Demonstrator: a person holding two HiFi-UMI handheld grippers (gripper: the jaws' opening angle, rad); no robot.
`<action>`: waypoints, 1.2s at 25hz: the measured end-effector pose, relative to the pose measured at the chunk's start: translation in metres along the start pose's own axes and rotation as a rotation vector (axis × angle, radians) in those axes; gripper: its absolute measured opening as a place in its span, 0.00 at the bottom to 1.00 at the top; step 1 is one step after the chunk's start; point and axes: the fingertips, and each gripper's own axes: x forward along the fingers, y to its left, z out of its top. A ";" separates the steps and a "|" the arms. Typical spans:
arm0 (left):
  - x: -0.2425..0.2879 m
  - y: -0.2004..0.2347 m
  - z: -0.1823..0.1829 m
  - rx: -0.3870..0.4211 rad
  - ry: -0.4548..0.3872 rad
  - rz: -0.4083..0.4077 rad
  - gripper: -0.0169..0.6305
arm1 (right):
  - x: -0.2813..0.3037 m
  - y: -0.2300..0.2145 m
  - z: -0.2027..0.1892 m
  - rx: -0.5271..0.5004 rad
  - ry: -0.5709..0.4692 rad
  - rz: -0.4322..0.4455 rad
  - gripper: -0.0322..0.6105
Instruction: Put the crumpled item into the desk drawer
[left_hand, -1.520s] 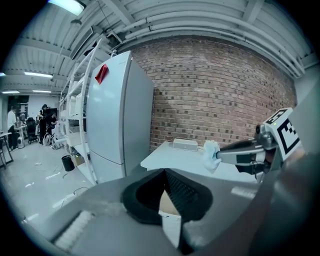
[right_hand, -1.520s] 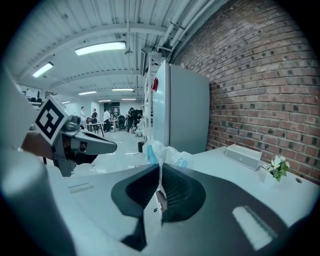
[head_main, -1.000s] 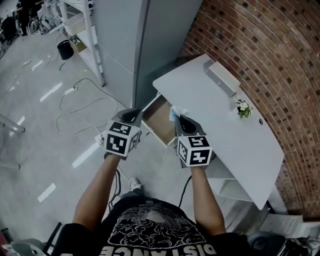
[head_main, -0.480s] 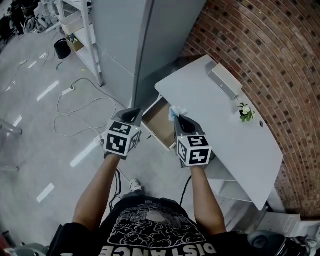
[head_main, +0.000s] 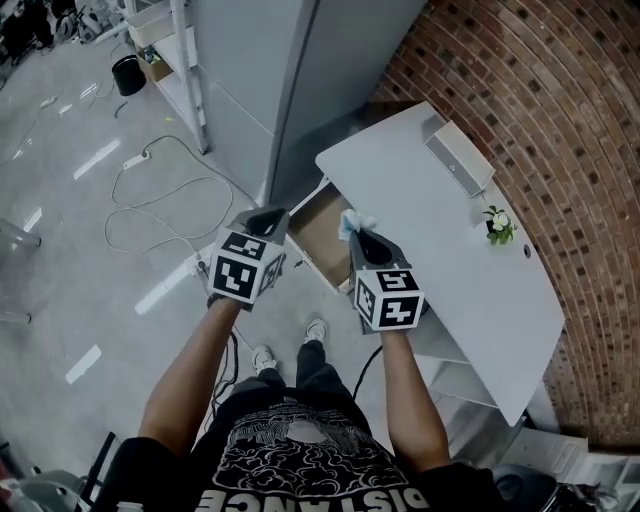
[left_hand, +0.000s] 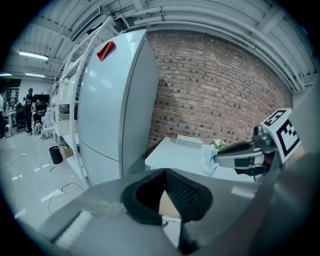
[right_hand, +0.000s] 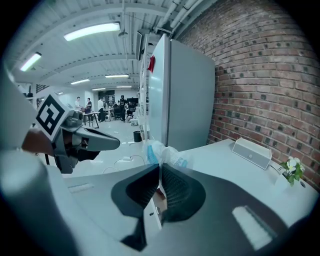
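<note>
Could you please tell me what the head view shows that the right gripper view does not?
Only the head view shows the person's forearms and shoes. Only the right gripper view shows ceiling lights, distant people and its own jaws pinching the crumpled item. Both show the white desk, the potted plant, the white box and the left gripper.

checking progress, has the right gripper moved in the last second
No, barely: the right gripper holds the crumpled item at the desk-side edge of the open drawer, as before.
</note>
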 end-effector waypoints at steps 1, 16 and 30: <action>0.002 0.000 -0.003 0.000 0.004 0.002 0.03 | 0.003 0.000 -0.004 0.000 0.006 0.007 0.08; 0.050 0.026 -0.051 -0.081 0.062 0.071 0.03 | 0.069 -0.008 -0.062 0.008 0.109 0.121 0.08; 0.092 0.027 -0.120 -0.111 0.149 0.107 0.03 | 0.130 -0.026 -0.153 0.037 0.225 0.189 0.08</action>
